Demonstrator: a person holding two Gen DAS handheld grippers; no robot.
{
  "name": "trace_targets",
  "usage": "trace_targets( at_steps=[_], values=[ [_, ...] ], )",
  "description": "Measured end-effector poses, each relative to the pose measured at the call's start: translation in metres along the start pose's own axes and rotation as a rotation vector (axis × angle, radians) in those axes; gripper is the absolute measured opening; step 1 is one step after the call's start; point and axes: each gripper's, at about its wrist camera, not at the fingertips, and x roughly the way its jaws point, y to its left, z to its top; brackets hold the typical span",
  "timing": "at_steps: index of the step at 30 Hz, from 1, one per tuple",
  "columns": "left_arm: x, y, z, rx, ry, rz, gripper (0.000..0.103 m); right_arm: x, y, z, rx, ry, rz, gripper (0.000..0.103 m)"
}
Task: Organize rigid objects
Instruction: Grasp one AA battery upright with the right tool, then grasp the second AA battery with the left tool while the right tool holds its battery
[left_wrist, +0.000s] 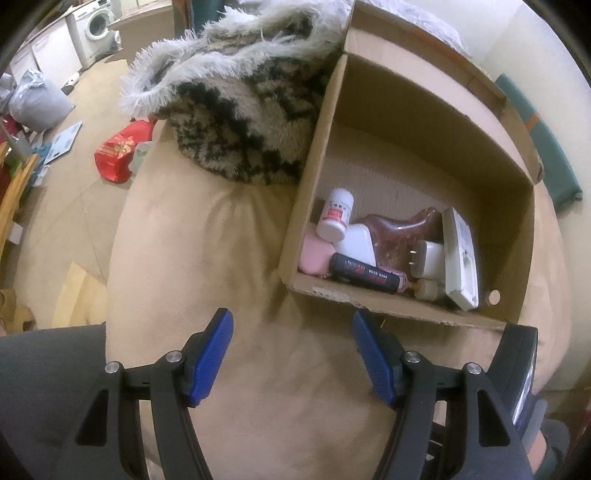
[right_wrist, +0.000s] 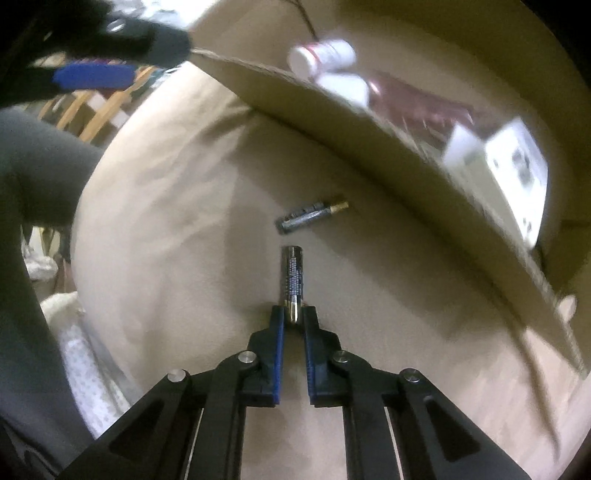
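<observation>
Battery (right_wrist: 293, 280) slim, metallic, patterned wrap, pinched endwise by right gripper (right_wrist: 293, 314), second battery (right_wrist: 312, 217) lying near, left gripper (left_wrist: 291, 354) spread wide, empty

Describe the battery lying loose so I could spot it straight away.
Find the cardboard box on the beige cushion. Just outside its near wall, on the cushion, lies the loose battery, dark with a gold tip, slanted and untouched. The other battery is pinched at one end in the right gripper, pointing straight away from it.
</observation>
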Motion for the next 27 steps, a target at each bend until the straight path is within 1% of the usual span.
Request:
trace_targets(
  at_steps=[2,4,6,8,10,13,16,18,20,23,24,26,27],
  values=[
    [0.002,-0.002,-0.001,0.005,0.001,0.003,0.064,0.001,-0.004,-0.001,0.03,-0.002,-0.019,0.012],
    [0.003,-0.005,-0.001,0.011,-0.001,0.008,0.064,-0.001,-0.007,0.002,0.053,-0.013,-0.008,0.012],
    [0.004,-0.008,-0.001,0.019,-0.001,0.008,0.064,0.001,-0.006,0.007,0.064,-0.026,-0.018,0.012],
    [0.006,-0.01,-0.002,0.033,0.002,0.013,0.064,0.005,-0.009,0.01,0.095,-0.025,-0.017,0.012],
    [0.009,-0.013,-0.004,0.05,0.009,0.019,0.064,0.006,-0.009,0.012,0.095,-0.023,-0.022,0.011],
    [0.014,-0.017,-0.007,0.081,0.032,0.018,0.064,0.003,-0.013,0.006,0.12,-0.025,0.0,0.01],
    [0.021,-0.025,-0.013,0.122,0.049,0.015,0.064,-0.011,-0.027,-0.002,0.21,-0.041,0.035,0.01],
    [0.026,-0.036,-0.019,0.172,0.063,0.007,0.064,-0.025,-0.038,-0.013,0.275,-0.06,0.034,0.01],
    [0.035,-0.052,-0.026,0.247,0.079,0.013,0.064,-0.035,-0.049,-0.024,0.338,-0.077,0.031,0.01],
    [0.055,-0.078,-0.033,0.343,0.126,-0.001,0.058,-0.04,-0.065,-0.032,0.414,-0.084,0.017,0.01],
    [0.06,-0.082,-0.034,0.354,0.135,0.001,0.055,-0.04,-0.069,-0.033,0.428,-0.08,0.012,0.01],
    [0.075,-0.092,-0.034,0.372,0.156,-0.001,0.047,-0.039,-0.078,-0.034,0.449,-0.073,0.004,0.01],
    [0.082,-0.097,-0.034,0.384,0.162,0.001,0.041,-0.038,-0.08,-0.034,0.456,-0.071,0.005,0.01]
  ],
)
